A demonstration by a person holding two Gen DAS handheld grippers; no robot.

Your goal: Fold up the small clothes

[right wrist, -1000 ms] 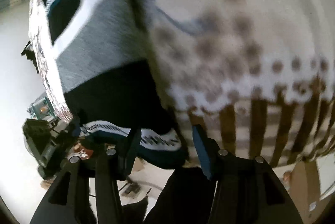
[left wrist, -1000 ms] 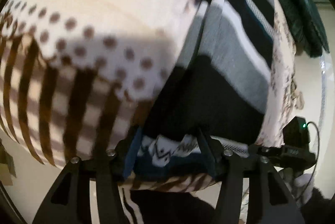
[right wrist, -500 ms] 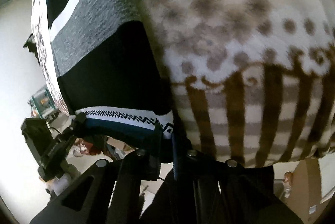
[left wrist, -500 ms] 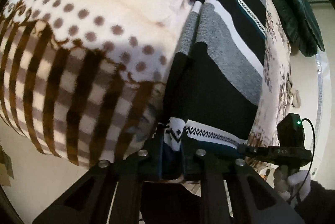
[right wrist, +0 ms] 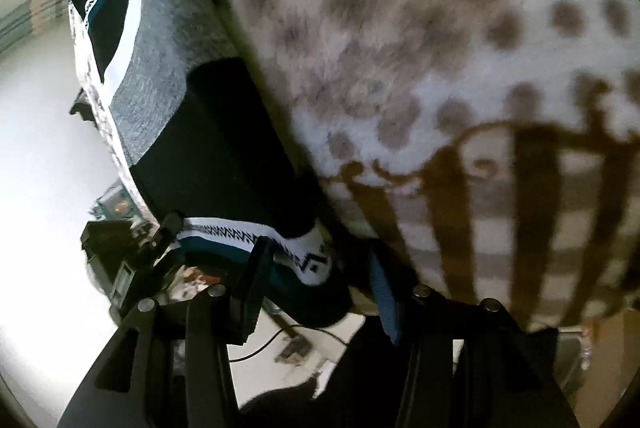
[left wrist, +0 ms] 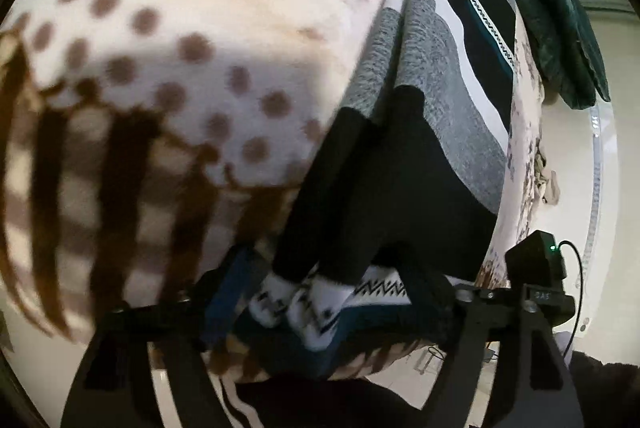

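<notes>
Striped sweater (left wrist: 432,132) lies on a dotted blanket (left wrist: 168,40) over the bed, long axis running away from both grippers, patterned hem nearest. Left gripper (left wrist: 332,292) and right gripper (right wrist: 320,268) straddle opposite hem corners, jaws opening, released, with fabric between them but not pinched.

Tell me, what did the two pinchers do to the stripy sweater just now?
Both pinched the striped sweater's patterned hem half a second ago. Now the left gripper and right gripper are opening again, the hem loose between their fingers. The sweater has stayed flat on the dotted blanket.
</notes>
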